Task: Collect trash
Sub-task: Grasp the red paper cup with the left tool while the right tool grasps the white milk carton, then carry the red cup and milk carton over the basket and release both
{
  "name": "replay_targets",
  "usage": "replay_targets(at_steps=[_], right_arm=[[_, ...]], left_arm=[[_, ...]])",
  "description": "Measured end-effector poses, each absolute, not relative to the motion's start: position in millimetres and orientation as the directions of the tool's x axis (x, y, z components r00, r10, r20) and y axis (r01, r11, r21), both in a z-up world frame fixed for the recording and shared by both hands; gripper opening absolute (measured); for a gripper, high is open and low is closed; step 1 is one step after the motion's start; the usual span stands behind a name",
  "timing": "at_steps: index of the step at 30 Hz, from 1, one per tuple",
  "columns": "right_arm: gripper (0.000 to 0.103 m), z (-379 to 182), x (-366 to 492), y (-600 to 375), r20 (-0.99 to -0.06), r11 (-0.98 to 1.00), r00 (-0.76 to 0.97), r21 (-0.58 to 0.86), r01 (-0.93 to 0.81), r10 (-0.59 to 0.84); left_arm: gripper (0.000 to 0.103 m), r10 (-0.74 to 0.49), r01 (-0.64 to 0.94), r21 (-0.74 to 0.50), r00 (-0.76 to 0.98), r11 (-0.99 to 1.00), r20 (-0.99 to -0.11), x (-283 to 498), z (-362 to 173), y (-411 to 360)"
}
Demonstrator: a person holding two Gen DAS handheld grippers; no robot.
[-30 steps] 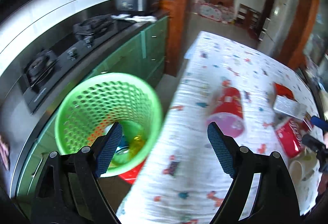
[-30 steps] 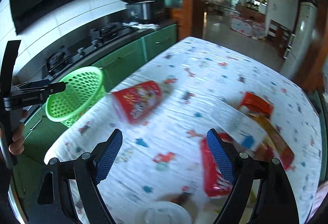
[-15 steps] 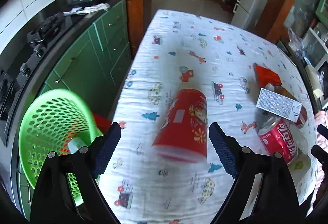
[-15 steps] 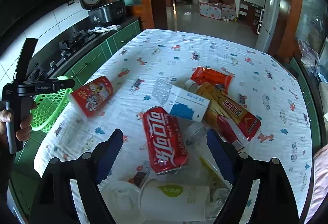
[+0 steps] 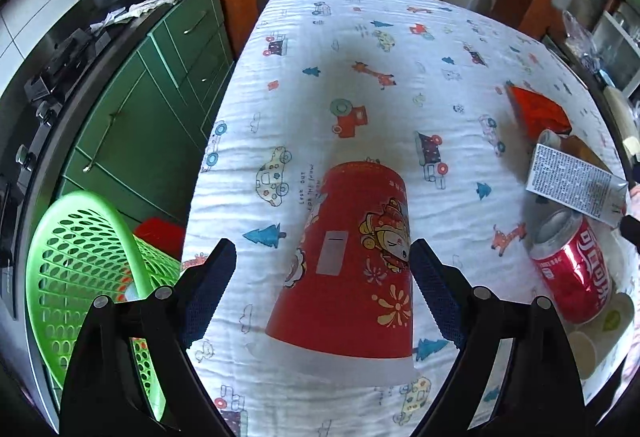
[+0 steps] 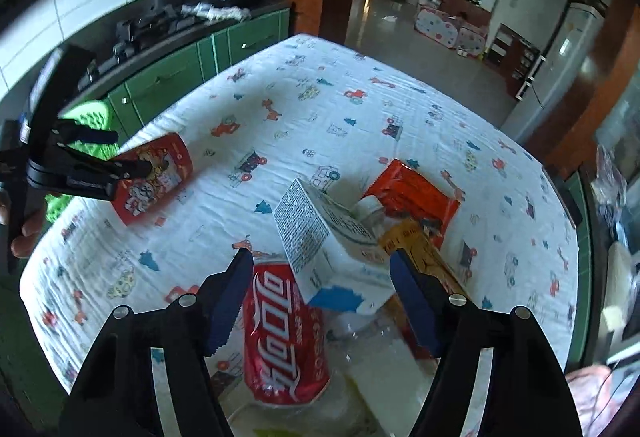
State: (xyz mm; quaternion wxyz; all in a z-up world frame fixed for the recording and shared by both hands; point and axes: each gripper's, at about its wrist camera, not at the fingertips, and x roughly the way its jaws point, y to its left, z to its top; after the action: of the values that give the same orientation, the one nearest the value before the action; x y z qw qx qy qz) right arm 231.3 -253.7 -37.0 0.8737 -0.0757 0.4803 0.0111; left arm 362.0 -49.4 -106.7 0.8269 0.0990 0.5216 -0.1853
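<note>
A red paper cup [image 5: 352, 257] lies on its side on the printed tablecloth [image 5: 360, 57]. My left gripper [image 5: 320, 249] is open, a finger on each side of the cup and clear of it. The right wrist view shows that gripper [image 6: 132, 169] at the cup [image 6: 160, 173]. My right gripper [image 6: 320, 261] hangs over a white carton [image 6: 316, 237] that leans on a red soda can [image 6: 280, 329]. Its jaws are closing with the carton between them, and the pads do not press on it. The green mesh basket [image 5: 80, 277] stands off the table's left edge.
Orange [image 6: 412, 189] and yellow-brown [image 6: 416, 249] snack packets and a small white bottle top [image 6: 372, 205] lie behind the carton. Clear plastic and a white cup [image 5: 580, 349] sit by the can. Green cabinets [image 5: 160, 97] with a stove run along the left. A hand [image 6: 20, 233] holds the left gripper.
The left gripper swung from above the basket to straddle the red cup. The right gripper moved right, over the carton and can, and its jaws narrowed.
</note>
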Motion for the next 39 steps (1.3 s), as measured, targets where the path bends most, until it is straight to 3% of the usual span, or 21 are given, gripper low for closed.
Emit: replay_targets(at_steps=[9,15,24,39], right_arm=[[0.069,-78.6,280.4,-245.4,-0.903,0.951,0.401,-0.244,-0.189,-0.152],[0.069,-87.4,297.0,-249.2,-0.928,0.950,0.341,-0.230,-0.213,-0.148],[0.051,-87.9,297.7,-254.8,-0.933,0.945,0.321,-0.242,-0.220,-0.164],[0.045,-42.1,275.0,-291.0,-0.890,0.993,0.442,0.092,-0.070,0.114]], left_arm=[[0.086,-0.229,0.428,-0.058,0.359,0.902,-0.905,360.4,-117.2,-55.3],[0.071,-0.250,0.441,-0.094,0.311,0.893,-0.917,360.4,-126.0,-57.2],[0.070,-0.279,0.418,-0.133,0.310,0.899,-0.909,356.9,-125.3,-49.0],[0.070,-0.349,0.380,-0.207,0.358,0.902,-0.866,341.1,-101.6,-18.2]])
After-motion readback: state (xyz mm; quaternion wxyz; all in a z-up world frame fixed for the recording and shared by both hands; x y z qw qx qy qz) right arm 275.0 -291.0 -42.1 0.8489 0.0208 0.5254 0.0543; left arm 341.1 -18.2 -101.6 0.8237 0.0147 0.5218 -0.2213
